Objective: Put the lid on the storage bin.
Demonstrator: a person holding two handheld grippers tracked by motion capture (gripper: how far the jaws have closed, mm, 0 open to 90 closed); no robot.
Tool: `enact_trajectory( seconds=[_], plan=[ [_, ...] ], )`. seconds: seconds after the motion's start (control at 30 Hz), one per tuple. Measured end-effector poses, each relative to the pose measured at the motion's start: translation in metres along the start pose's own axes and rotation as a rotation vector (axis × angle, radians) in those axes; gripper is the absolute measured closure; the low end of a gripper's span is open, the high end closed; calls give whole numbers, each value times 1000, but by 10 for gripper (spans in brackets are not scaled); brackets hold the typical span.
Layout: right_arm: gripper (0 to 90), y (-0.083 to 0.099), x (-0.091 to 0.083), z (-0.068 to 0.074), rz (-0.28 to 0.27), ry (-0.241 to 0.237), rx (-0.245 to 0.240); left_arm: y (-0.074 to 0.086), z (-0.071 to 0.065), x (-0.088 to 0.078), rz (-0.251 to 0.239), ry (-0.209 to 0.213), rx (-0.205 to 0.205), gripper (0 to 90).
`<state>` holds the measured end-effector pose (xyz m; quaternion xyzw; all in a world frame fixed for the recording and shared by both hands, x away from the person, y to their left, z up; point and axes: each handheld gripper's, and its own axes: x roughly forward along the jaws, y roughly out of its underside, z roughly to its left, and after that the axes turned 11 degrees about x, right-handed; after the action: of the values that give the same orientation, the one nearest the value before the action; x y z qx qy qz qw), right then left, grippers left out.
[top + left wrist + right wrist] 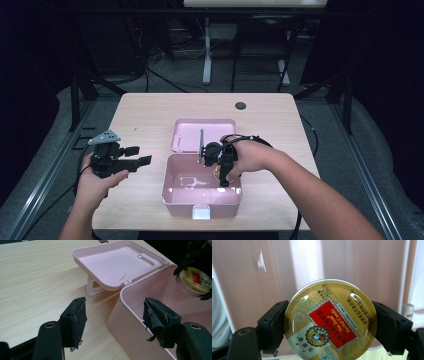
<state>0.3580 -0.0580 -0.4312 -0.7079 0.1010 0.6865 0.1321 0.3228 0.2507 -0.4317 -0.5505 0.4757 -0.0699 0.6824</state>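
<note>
A round gold candy tin (329, 320) with a red label is clamped between the jaws of my right gripper (329, 326). In the high view that gripper (221, 172) points down into the open pink box (172, 197), with the tin (218, 170) near the box's right wall. The left gripper view shows the same tin (193, 281) hanging above the box interior. My left gripper (136, 161) rests left of the box, held level over the table, jaws wide apart with nothing between them. Its pads (77, 320) frame the box's near corner (125, 315).
The box's lid (192, 131) lies folded back flat on the table behind it, propped on a small stand (91, 288). A white latch (201, 213) sits on the box's front wall. A round cable hole (240, 105) marks the far table edge. Cables trail from both grippers.
</note>
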Motion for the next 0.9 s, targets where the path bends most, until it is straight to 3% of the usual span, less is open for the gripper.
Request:
enact_trajectory(
  seconds=[0.53, 0.9],
  plan=[
    [195, 1, 21, 3, 32, -3, 2, 0, 1, -1, 3, 0, 2, 351],
    [195, 1, 33, 7, 31, -2, -39, 1, 1, 0, -2, 2, -3, 351]
  ],
)
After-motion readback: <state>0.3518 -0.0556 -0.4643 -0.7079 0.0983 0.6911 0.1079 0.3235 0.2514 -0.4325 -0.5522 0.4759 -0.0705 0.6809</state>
